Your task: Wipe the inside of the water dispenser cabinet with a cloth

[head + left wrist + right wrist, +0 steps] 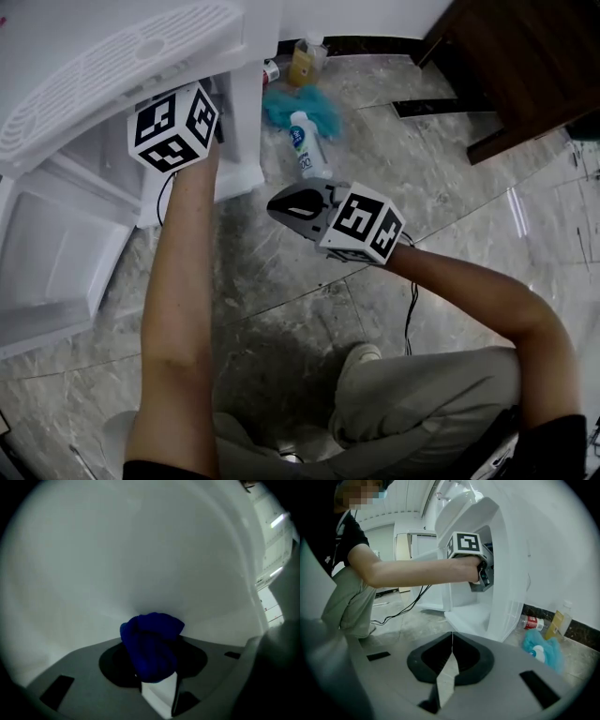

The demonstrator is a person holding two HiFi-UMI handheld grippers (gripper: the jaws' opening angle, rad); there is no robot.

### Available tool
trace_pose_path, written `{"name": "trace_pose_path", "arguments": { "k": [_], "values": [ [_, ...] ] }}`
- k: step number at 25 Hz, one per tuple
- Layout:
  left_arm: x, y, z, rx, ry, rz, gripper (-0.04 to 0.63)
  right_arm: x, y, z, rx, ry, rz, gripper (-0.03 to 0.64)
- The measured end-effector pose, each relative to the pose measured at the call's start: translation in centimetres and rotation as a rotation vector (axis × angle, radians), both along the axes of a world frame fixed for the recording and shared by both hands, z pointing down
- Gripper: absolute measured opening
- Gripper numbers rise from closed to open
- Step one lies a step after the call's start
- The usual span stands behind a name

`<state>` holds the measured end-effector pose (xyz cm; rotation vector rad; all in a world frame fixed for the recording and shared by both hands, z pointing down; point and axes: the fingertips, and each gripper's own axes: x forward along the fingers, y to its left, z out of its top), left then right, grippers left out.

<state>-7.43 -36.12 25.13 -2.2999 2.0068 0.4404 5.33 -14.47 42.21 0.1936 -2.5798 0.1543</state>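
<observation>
While the blue cloth (152,644) sits pinched in the left gripper (158,681) inside the white cabinet (140,550), press it flat and sweep in overlapping strokes. The right gripper (451,656) waits outside, jaws together and empty.

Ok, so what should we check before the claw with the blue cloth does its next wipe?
1. Blue cloth gripped by the left claw: ok, the jaws are closed on it.
2. Left claw inside the cabinet: ok, white surfaces fill the left gripper view.
3. Blue cloth pressed against the cabinet: cannot tell.
4. Right claw out of the way: ok, it is shut, empty and outside the cabinet, above the floor.
5. White bottle and teal cloth on the floor: ok, they lie beside the cabinet, apart from both claws.
</observation>
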Motion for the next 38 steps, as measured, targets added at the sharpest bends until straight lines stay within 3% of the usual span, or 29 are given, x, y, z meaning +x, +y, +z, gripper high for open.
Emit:
{"name": "trace_pose_path", "arguments": {
  "k": [3,8,14,20,25,29,32,35,38],
  "values": [
    [-0.7,-1.2,-0.6,-0.027,-0.041,-0.012,0.166,0.9,0.5,0.5,-0.014,0.018,0.008,-0.002],
    [-0.4,-0.7,0.0,-0.029,0.01,0.03,0.166,1.8,-0.6,0.4,-0.033,0.013,0.071,-0.002],
    [1.3,2.3,0.6,-0.067,-0.142,0.162,0.166,-1.5,-2.2,-1.3,-0.011,-0.025,0.076,-0.002],
    [0.5,7.1,4.6,-0.193,-0.262,0.271,0.166,-5.8,-4.5,-4.3,-0.083,-0.159,0.171,-0.002],
    [-0.5,12.3,9.2,-0.328,-0.273,0.335,0.166,-8.0,-6.7,-4.4,-0.228,-0.204,0.268,0.0],
    [-0.2,15.9,13.3,-0.471,-0.436,0.408,0.166,-10.2,-6.9,-5.0,-0.297,-0.254,0.274,0.008],
    [-2.0,17.5,15.7,-0.564,-0.535,0.398,0.166,-12.7,-5.9,-5.1,-0.339,-0.256,0.252,0.161],
    [-2.4,18.7,16.6,-0.581,-0.737,0.459,0.166,-15.0,-4.0,-5.0,-0.365,-0.224,0.195,0.268],
    [-2.4,20.3,16.4,-0.574,-0.958,0.536,0.166,-16.8,-2.0,-4.6,-0.391,-0.186,0.138,0.291]
  ]
}}
